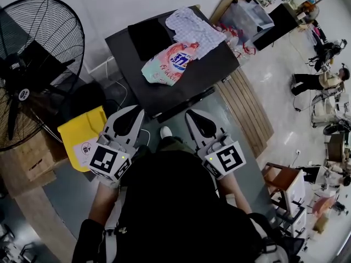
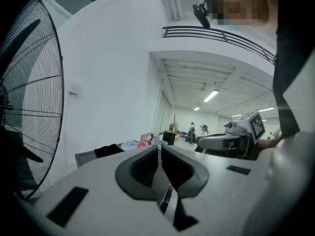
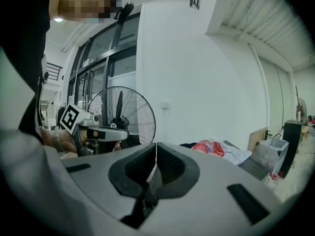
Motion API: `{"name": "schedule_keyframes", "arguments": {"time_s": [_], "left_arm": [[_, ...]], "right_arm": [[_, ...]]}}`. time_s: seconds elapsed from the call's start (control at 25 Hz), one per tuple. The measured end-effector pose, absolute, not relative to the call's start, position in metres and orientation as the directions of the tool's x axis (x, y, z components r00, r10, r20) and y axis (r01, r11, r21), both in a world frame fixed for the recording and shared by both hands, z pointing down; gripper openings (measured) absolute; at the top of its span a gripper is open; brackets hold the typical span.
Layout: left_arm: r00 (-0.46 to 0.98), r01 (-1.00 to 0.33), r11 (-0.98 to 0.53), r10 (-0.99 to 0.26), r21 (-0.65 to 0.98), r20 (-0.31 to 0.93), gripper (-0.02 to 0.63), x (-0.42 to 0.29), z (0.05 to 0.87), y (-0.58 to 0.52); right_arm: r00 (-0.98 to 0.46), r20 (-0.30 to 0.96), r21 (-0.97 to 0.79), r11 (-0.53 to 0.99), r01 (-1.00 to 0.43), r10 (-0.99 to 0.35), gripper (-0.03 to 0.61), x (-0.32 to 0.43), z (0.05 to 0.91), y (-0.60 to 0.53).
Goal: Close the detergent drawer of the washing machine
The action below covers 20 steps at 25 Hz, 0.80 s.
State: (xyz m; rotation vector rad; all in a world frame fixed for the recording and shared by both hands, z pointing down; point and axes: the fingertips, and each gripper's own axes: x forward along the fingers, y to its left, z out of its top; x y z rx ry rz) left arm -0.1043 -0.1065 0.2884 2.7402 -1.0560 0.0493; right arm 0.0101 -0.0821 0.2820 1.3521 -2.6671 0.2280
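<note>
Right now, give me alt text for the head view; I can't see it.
Seen from above, a person holds the left gripper and right gripper side by side, fingers shut and empty, facing a dark unit bearing a detergent bag, a patterned cloth and a black cloth. A large fan stands at left.

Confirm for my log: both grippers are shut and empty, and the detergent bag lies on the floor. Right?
No: the head view shows the detergent bag on the black machine top. The left gripper and right gripper are shut and empty.
</note>
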Motion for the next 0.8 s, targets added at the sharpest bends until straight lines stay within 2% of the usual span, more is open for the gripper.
{"name": "schedule_keyframes", "arguments": {"time_s": [0.28,0.44,0.64,0.8], "left_arm": [[0.746,-0.664,-0.722,-0.658,0.195,0.106,0.012,-0.106,0.295,-0.104],[0.749,-0.66,-0.723,-0.654,0.203,0.107,0.012,-0.104,0.298,-0.103],[0.754,-0.654,-0.724,-0.646,0.218,0.118,0.012,-0.101,0.304,-0.1],[0.758,-0.65,-0.725,-0.642,0.229,0.119,0.012,-0.099,0.31,-0.102]], "right_arm": [[-0.583,0.223,-0.099,0.577,-0.811,-0.781,0.015,0.01,0.294,-0.078],[-0.607,0.171,-0.11,0.597,-0.795,-0.776,0.015,0.005,0.285,-0.082],[-0.597,0.222,-0.128,0.584,-0.801,-0.771,0.015,0.011,0.298,-0.08],[-0.607,0.209,-0.155,0.587,-0.795,-0.767,0.015,0.009,0.297,-0.083]]}}
